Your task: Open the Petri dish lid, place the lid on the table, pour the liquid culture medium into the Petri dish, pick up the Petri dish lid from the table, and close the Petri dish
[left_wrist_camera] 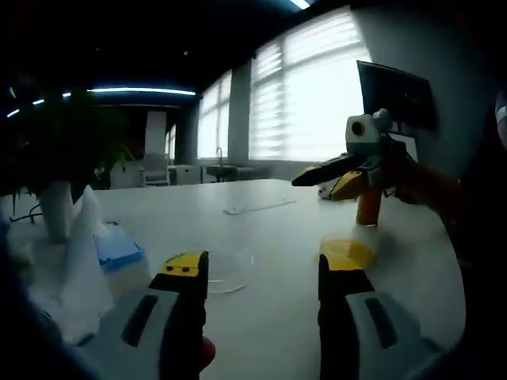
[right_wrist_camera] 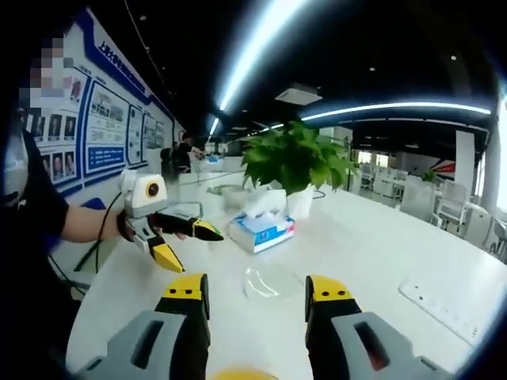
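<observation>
Both tongs stand with their jaws apart and hold nothing. In the left gripper view the left tongs (left_wrist_camera: 263, 273) rise from the near edge over a white table (left_wrist_camera: 285, 229), and the right tongs (left_wrist_camera: 337, 178) come in from the right, held by a hand (left_wrist_camera: 424, 186).

The clear dish lid (left_wrist_camera: 226, 271) lies flat on the table just beyond the left jaw. To its right, near the right jaw, stands the dish with yellow liquid (left_wrist_camera: 346, 253); a small part of it is hidden by the jaw tip. Behind it, an orange bottle (left_wrist_camera: 369, 206) stands upright below the right tongs.

On the left are a blue tissue box (left_wrist_camera: 117, 245) and a white pot with a green plant (left_wrist_camera: 59, 170). In the right gripper view the right tongs (right_wrist_camera: 257, 291) point at the lid (right_wrist_camera: 268, 281), with the left tongs (right_wrist_camera: 186, 241) at the left. A wall board (right_wrist_camera: 103, 127) carries writing too small to read.
</observation>
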### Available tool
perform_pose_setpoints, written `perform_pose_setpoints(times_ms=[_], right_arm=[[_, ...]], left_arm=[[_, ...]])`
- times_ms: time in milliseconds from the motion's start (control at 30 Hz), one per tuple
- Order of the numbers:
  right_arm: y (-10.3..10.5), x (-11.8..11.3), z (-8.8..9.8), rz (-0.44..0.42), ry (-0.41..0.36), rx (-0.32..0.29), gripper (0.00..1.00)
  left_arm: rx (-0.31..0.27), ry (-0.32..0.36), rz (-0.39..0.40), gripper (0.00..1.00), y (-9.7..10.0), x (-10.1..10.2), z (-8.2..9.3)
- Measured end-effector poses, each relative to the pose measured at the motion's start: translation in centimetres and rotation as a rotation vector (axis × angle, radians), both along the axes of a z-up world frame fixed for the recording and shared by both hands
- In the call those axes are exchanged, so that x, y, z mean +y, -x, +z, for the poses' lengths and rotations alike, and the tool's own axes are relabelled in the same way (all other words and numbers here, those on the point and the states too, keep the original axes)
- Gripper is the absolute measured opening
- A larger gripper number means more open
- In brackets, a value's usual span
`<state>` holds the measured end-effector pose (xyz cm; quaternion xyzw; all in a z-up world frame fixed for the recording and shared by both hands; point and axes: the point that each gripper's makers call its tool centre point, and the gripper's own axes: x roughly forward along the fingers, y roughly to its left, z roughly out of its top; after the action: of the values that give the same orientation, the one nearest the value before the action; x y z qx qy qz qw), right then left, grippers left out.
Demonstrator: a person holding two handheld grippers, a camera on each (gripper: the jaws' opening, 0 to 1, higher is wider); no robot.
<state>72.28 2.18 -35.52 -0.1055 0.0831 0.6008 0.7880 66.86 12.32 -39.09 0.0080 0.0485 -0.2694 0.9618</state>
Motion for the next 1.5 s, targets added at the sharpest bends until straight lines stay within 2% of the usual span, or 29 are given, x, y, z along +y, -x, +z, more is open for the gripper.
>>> perform_pose_setpoints(times_ms=[400,533,767,933,1233,1500], right_arm=[[-1.5,2.0,-2.1,0.041,0.044,0.000,0.55],[-2.2,2.4,-2.8,0.048,0.057,0.004,0.57],[-3.2,2.5,-3.7,0.072,0.076,0.008,0.60],[-3.6,3.1,-5.0,0.106,0.083,0.011,0.62],[-4.3,3.8,-6.9,0.200,0.096,0.018,0.64],[-5.5,4.7,-7.7,0.264,0.081,0.015,0.64]], left_arm=[[0.034,-0.046,0.021,0.53,-1.3,1.9,-2.3],[0.041,-0.058,0.020,0.54,-1.9,1.6,-2.7],[0.063,-0.073,0.025,0.54,-3.5,2.8,-4.0],[0.067,-0.109,0.020,0.54,-4.7,2.7,-4.8],[0.069,-0.092,0.000,0.57,-5.9,2.2,-5.0],[0.072,-0.071,0.009,0.57,-7.2,2.3,-5.1]])
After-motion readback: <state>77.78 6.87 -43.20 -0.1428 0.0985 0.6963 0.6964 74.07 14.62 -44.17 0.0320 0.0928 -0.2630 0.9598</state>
